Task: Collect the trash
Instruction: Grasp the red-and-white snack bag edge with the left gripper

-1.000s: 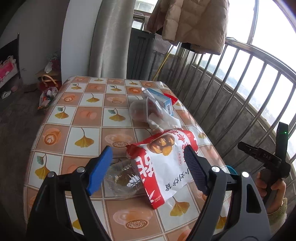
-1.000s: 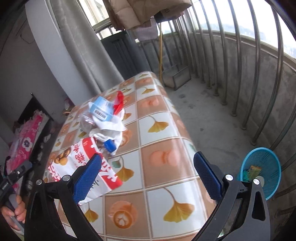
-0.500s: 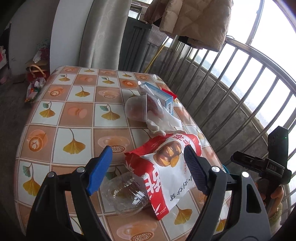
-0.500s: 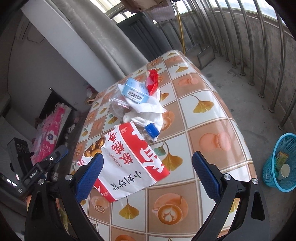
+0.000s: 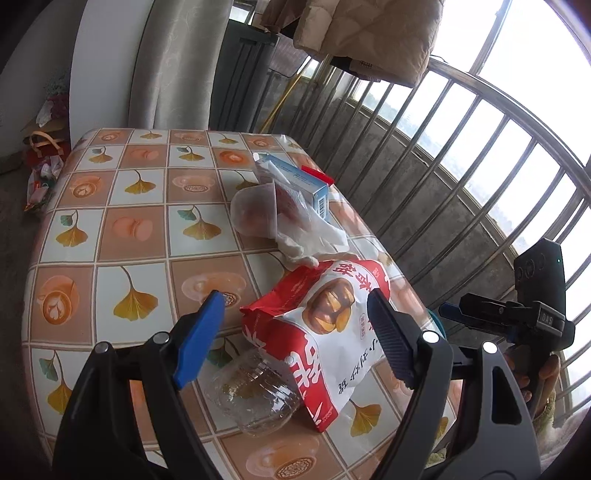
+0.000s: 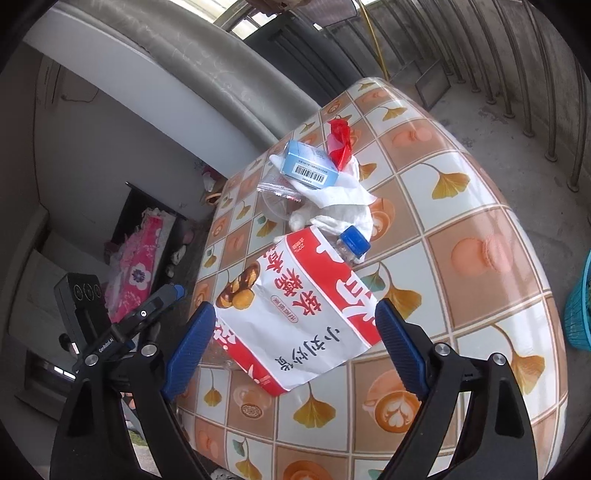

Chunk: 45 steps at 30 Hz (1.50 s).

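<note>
A red and white snack bag (image 5: 325,332) (image 6: 299,310) lies on the tiled table (image 5: 140,229) over a clear plastic bottle (image 5: 255,395) with a blue cap (image 6: 354,240). Behind it are crumpled white tissue (image 5: 310,240) (image 6: 336,206), a clear plastic cup (image 5: 255,214), a blue carton (image 5: 299,181) (image 6: 306,166) and a red wrapper (image 6: 340,142). My left gripper (image 5: 295,339) is open above the bag and bottle. My right gripper (image 6: 295,339) is open, its fingers either side of the bag's near end.
A blue basket (image 6: 580,306) stands on the floor right of the table. Metal railings (image 5: 461,155) run along the balcony. A curtain (image 5: 173,62) and a hanging jacket (image 5: 369,33) are behind the table. Bags (image 5: 44,162) lie on the floor at left.
Both grippers have moved closer to the snack bag. The right one swung left from the table's edge and the basket to face the bag. Both stayed open.
</note>
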{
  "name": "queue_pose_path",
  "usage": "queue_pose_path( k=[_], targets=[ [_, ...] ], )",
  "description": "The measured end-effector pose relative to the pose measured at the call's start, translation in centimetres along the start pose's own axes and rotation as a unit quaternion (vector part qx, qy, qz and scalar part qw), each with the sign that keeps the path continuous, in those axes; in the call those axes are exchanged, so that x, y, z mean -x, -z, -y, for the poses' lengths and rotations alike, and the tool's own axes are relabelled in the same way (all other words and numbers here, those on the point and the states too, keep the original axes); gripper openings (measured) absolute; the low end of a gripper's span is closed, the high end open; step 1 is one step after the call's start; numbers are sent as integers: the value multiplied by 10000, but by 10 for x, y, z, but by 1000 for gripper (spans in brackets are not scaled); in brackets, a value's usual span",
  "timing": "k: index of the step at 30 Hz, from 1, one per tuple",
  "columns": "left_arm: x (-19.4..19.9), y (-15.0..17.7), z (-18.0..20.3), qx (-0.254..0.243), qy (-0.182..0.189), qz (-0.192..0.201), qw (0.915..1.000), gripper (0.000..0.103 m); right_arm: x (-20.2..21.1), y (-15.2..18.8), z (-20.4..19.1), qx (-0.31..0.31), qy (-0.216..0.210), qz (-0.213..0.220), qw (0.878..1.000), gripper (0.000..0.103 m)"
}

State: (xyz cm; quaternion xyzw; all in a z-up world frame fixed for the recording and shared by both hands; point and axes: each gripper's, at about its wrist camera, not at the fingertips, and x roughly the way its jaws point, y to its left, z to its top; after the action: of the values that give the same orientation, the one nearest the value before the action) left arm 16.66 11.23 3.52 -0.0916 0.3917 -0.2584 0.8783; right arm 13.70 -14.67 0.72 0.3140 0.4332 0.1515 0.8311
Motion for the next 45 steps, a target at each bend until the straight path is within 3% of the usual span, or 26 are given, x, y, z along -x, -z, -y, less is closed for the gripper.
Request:
queue_pose_path(
  k=[7,15,21,24,37,45],
  targets=[
    [-6,7,-2,-233,282,-169,9992,75,-9,6,-2,-291,-387,-274,9984,73],
    [-39,11,13,-883,101,-656,9939,75,-9,11,4,-397,-407,-378,9977,72],
    [-63,7,10,-897,-24,-914,9918,74,-10,11,11,-527,-509,-431,9964,72],
    [-68,9,10,-837,58,-994,9915,66,-14,12,12,-526,-526,-494,9960,72],
    [-60,16,18,-989,42,-780,9920,53,-25,11,17,-586,-557,-623,9948,71],
    [-41,15,35,-1362,-119,-328,9901,40,-27,9,16,-579,-623,-666,9942,71]
  ],
)
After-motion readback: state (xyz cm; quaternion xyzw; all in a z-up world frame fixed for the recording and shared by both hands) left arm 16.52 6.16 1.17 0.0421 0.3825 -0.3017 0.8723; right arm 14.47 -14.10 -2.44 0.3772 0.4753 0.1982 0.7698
